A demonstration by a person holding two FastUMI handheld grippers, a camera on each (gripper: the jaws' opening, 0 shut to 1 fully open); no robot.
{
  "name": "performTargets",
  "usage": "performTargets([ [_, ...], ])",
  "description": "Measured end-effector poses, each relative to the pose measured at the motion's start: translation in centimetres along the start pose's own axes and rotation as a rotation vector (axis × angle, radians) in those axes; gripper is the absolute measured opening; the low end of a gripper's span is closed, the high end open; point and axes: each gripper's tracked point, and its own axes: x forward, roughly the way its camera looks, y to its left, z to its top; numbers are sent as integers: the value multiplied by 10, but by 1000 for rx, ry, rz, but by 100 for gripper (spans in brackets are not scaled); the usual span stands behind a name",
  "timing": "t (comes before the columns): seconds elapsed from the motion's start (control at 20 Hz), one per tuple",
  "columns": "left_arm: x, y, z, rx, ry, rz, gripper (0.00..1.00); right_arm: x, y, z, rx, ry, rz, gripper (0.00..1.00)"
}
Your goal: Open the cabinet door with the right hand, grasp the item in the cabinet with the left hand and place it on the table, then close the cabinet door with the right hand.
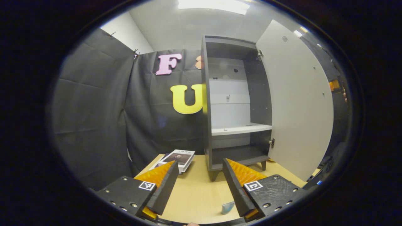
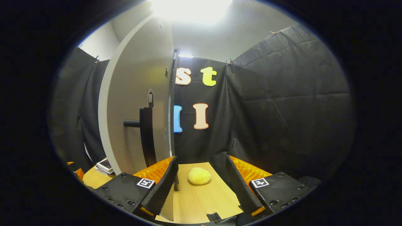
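Note:
In the left gripper view the dark cabinet [image 1: 207, 103] stands on the table with its pale door [image 1: 298, 106] swung wide to the right. Its white shelf [image 1: 240, 129] and bottom compartment look bare. A book [image 1: 179, 157] lies flat on the table left of the cabinet, just beyond my left gripper [image 1: 199, 161], which is open and holds nothing. In the right gripper view the door [image 2: 138, 103] rises close on the left, its black handle [image 2: 147, 138] just above my left finger. My right gripper [image 2: 201, 157] is open, apart from the handle.
A yellow round lump [image 2: 199, 175] sits on the wooden table [image 2: 204, 201] ahead of the right gripper. A small pale blue object [image 1: 227, 207] lies near the table's front edge. Stacked books [image 2: 105, 165] show left of the door. Black cloth walls close in all around.

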Motion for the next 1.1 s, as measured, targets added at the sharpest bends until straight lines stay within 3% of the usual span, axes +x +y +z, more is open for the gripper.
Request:
performTargets([
  [0.05,0,5,-1,-4,0,1,87,-1,4,0,-3,-1,1,96],
  [0.2,2,21,-2,-15,-4,7,87,-3,18,1,-3,-2,15,92],
  [0.3,1,29,-1,-18,-7,11,87,-3,28,1,-5,-5,26,96],
  [0.35,2,32,-2,-18,-7,12,87,-3,32,2,-5,-6,33,92],
  [0.4,3,35,-4,-19,-6,13,87,-2,38,2,-4,-6,40,96],
  [0.5,3,41,-5,-21,-6,14,87,-1,46,2,1,-7,53,92],
  [0.55,2,43,-6,-22,-5,14,87,0,50,3,3,-8,61,96],
  [0.6,2,46,-6,-21,-6,16,87,1,55,2,6,-8,69,92],
  [0.75,3,52,-7,-25,-8,22,87,1,70,3,11,-9,99,92],
  [0.8,2,54,-7,-27,-9,24,87,4,77,3,12,-10,111,96],
  [0.85,2,57,-8,-29,-9,26,87,5,84,3,13,-9,125,92],
  [0.9,2,58,-8,-31,-11,27,87,5,91,4,14,-11,141,96],
  [1.1,0,72,-9,-27,-12,44,87,11,117,4,17,-15,195,92],
])
